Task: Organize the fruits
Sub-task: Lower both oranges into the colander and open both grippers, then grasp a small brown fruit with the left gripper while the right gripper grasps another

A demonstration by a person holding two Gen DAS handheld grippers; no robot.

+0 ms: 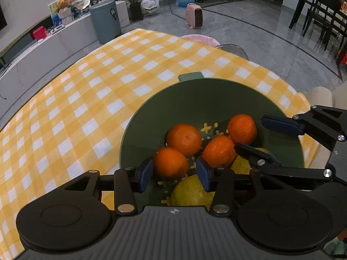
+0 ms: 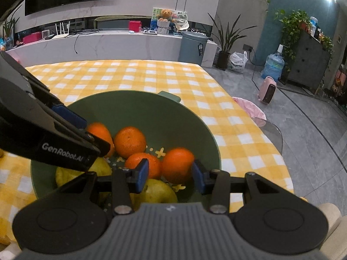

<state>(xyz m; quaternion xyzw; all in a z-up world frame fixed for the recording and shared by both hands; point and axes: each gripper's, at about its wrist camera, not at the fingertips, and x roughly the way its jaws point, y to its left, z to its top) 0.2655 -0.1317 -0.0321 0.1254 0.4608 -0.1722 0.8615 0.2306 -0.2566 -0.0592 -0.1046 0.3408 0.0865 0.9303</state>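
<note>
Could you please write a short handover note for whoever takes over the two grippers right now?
Left gripper: open, jaws either side of an orange in the green bowl, not clamping.
Right gripper: open around another orange, same bowl.
Done: four oranges and some yellow-green fruits lie in the bowl on the checked cloth.
Left: probably just withdraw both grippers; fruit out of view cannot be ruled out.

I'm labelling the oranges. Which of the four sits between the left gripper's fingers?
The orange nearest the camera in the left wrist view, touching the left gripper's left pad. The other three lie farther into the green bowl.
</note>
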